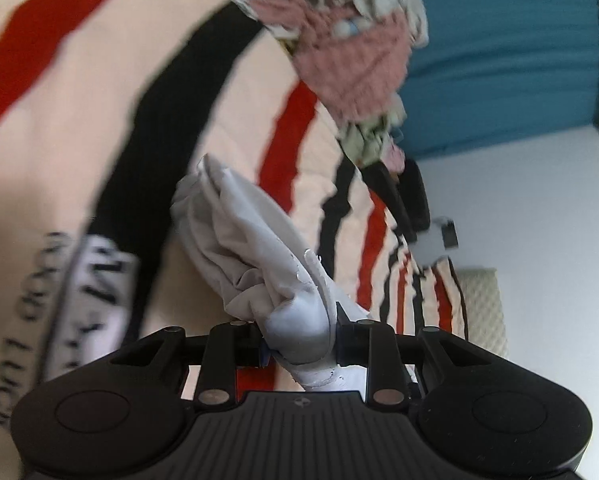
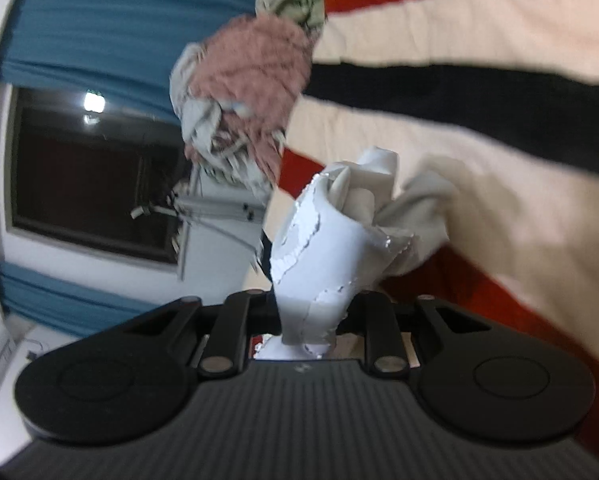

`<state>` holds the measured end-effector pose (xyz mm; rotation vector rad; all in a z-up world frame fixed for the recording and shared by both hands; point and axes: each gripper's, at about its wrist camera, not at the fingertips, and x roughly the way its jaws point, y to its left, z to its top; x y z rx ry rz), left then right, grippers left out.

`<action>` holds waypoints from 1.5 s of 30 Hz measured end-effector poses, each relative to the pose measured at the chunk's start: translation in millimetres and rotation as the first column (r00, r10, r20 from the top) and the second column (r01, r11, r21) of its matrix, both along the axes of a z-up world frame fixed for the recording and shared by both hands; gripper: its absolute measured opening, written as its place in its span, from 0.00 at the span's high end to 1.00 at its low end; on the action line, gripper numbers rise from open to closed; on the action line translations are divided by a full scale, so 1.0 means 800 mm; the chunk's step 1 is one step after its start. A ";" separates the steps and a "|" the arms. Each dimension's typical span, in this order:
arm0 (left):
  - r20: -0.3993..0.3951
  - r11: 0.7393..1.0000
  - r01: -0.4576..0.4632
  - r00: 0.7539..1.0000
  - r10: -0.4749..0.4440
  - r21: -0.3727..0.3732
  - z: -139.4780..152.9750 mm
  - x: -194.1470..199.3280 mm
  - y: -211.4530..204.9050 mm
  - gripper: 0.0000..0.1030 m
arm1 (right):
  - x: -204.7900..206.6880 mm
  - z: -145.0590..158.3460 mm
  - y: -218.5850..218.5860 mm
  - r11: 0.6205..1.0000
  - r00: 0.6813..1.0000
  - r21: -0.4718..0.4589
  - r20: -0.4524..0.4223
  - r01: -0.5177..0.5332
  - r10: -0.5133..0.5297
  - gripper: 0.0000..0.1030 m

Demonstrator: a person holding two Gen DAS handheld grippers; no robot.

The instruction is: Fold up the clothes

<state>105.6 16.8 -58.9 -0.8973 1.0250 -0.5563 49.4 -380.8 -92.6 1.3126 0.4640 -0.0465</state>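
Both claws (L (image 1: pixel 299 344), R (image 2: pixel 311 320)) on grey garment (image 1: pixel 235 240)

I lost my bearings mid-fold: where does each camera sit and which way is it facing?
Left wrist: on the left gripper, looking along its fingers, shut on pale grey cloth, over the striped bedspread toward the clothes pile.
Right wrist: on the right gripper, shut on pale grey cloth, facing the same pile and a dark window.
Shared: bedspread, pile, blue curtain. No hands show.
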 end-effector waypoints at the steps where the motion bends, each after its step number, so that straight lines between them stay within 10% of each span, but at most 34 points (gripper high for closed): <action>1: 0.002 1.000 0.017 1.000 -0.017 0.007 0.009 0.007 -0.015 0.71 | 0.009 0.005 -0.014 1.000 1.000 -0.013 0.009 0.010 -0.010 0.78; 13: 0.054 0.985 0.159 0.985 -0.162 0.071 0.059 0.167 -0.251 0.72 | 0.120 0.062 -0.185 0.978 0.984 -0.155 0.127 0.142 -0.123 0.77; 22: 0.318 0.971 0.231 0.918 -0.236 0.052 0.056 0.251 -0.387 0.71 | 0.170 0.055 -0.274 0.923 0.973 -0.328 0.178 0.200 -0.147 0.77; 33: 0.213 0.884 0.310 0.893 -0.397 0.349 -0.120 0.180 -0.361 0.63 | 0.107 -0.140 -0.233 0.962 0.980 -0.268 -0.170 0.056 -0.104 0.71; 39: 0.239 0.851 0.284 0.877 -0.417 0.442 -0.082 0.136 -0.343 0.55 | 0.080 -0.093 -0.198 0.943 0.946 -0.332 -0.309 -0.012 -0.097 0.65; 45: 0.333 0.822 0.261 0.820 -0.465 0.505 0.013 0.069 -0.319 0.45 | 0.043 0.007 -0.162 0.872 0.960 -0.485 -0.272 -0.073 -0.071 0.65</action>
